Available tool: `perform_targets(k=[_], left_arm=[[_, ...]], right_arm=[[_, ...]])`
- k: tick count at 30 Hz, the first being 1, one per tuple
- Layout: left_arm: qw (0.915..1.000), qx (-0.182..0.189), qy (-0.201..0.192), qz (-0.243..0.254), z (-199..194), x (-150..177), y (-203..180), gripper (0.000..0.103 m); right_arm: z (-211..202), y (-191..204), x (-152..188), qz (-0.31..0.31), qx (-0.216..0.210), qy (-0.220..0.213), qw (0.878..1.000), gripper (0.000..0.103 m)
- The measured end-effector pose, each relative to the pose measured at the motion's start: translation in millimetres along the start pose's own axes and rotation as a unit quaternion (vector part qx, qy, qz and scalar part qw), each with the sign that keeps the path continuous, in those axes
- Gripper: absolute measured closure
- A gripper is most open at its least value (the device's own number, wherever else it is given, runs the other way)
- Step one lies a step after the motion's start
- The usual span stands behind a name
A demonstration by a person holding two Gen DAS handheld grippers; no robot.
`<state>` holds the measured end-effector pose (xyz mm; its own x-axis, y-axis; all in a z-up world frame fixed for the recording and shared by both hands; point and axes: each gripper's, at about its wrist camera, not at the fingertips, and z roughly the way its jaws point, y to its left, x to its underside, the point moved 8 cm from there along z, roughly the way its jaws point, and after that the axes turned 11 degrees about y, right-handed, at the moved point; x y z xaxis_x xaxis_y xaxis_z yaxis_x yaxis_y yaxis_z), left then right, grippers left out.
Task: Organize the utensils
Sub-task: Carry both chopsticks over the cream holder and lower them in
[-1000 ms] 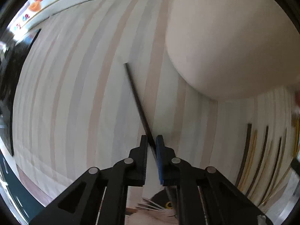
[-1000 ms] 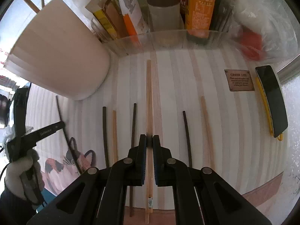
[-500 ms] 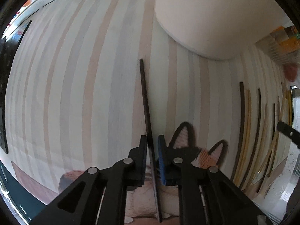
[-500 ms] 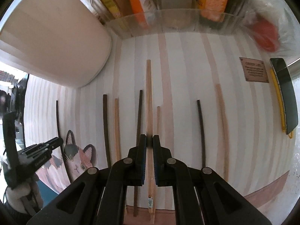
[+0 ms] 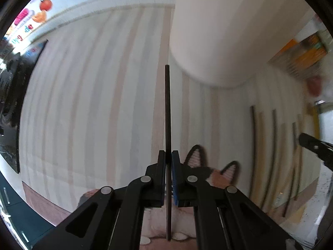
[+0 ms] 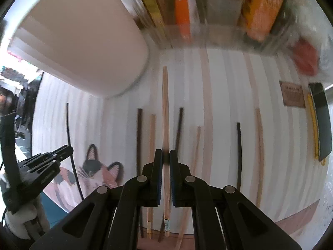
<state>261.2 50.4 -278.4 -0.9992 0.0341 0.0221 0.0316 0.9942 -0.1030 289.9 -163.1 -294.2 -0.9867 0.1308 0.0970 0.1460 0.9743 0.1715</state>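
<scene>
My left gripper [image 5: 168,156] is shut on a thin black chopstick [image 5: 167,112], held off the striped mat and pointing at the base of a big white container [image 5: 229,31]. My right gripper [image 6: 165,155] is shut on a light wooden chopstick [image 6: 165,108], held above the mat and pointing at the container [image 6: 83,41]. Several dark and wooden chopsticks lie in a row on the mat, among them a dark one [image 6: 139,133] and a wooden one [image 6: 259,145]. The left gripper with its black chopstick also shows in the right wrist view [image 6: 60,152].
A clear bin [image 6: 208,10] of boxes and jars stands behind the mat. A black and yellow item [image 6: 320,120] and a small brown label [image 6: 292,95] are at the right. A cat picture [image 6: 97,173] marks the mat's near left corner.
Both grippers have lifted and tilted up with their chopsticks. The white container now looms larger and closer in both views. The left chopstick swung from slanted to straight ahead.
</scene>
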Motion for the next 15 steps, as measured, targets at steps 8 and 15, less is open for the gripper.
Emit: perform_targets(k=[8,15], left_arm=[[0.9947,0.006,-0.102,-0.009,-86.9,-6.9,21.6,0.101],[0.9772,0.016,-0.21,-0.028,-181.5,-39.8,42.1,0.101]], right_arm=[[-45.2,16.6,-7.2,-0.029,-0.007,-0.067,0.997,0.096],[-95.8,48.9,-23.7,-0.053,-0.032,-0.137,0.989,0.096]])
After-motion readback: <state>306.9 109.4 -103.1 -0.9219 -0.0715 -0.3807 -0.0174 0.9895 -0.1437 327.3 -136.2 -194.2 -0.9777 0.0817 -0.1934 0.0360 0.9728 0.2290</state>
